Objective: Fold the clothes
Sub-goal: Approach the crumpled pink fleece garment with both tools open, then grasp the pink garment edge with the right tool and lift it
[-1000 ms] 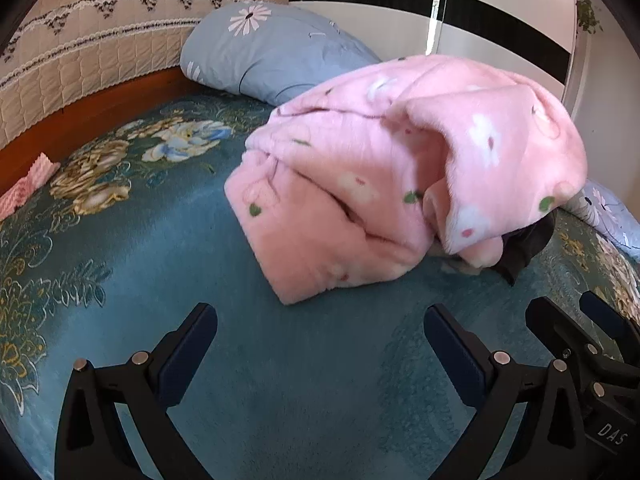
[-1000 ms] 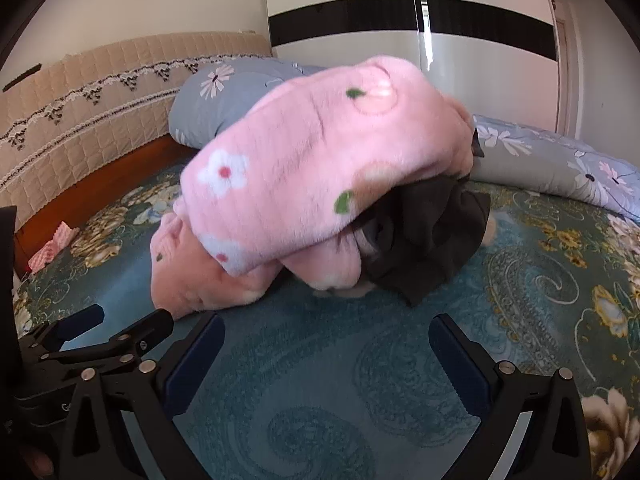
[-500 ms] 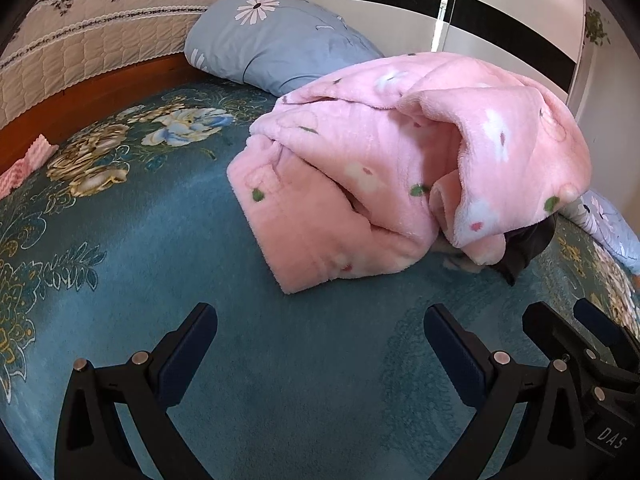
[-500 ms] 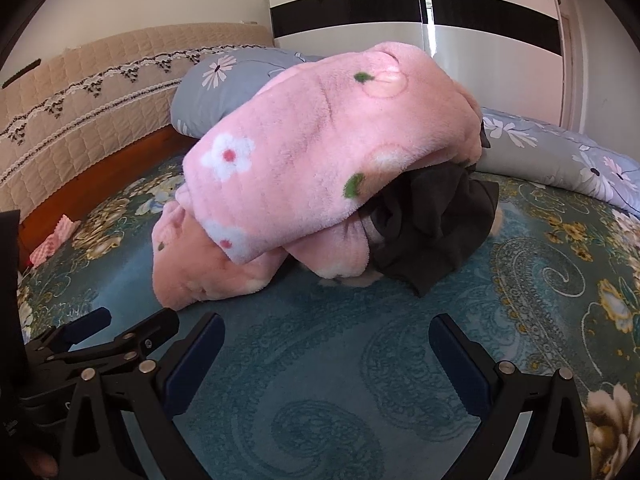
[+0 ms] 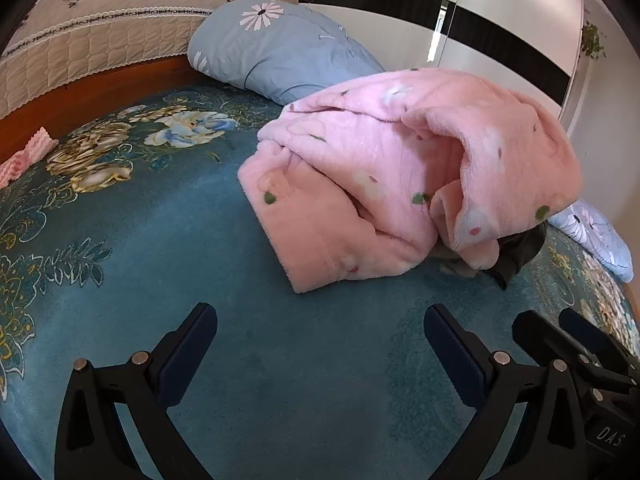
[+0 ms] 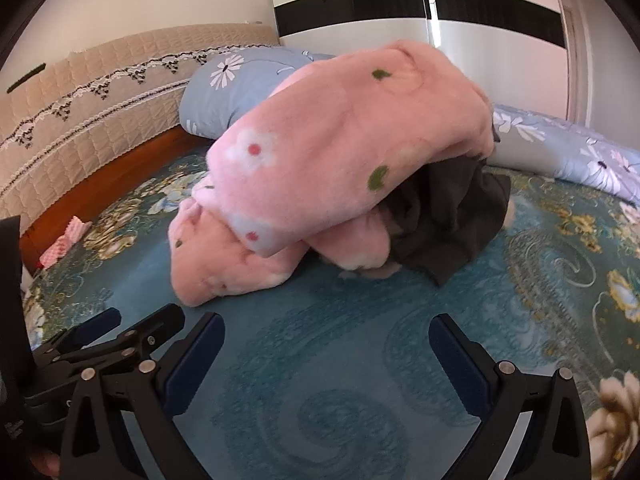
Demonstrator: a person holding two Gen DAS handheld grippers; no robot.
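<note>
Both claws wide, empty, low over the bed; clothes heaped beyond.

Left claw and right claw gaping, gripping nothing. Ahead of both, near the pillow: pink fleece mounded over a dark garment. Judged soft, bulky, light, not slippery; best pinched at the free near hem. Readable: "DAS" on the right claw's body.

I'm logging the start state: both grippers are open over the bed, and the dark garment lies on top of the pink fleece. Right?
Not quite: the dark garment lies under the pink fleece, poking out beneath its edge, as the right wrist view shows. Both grippers are open.
</note>
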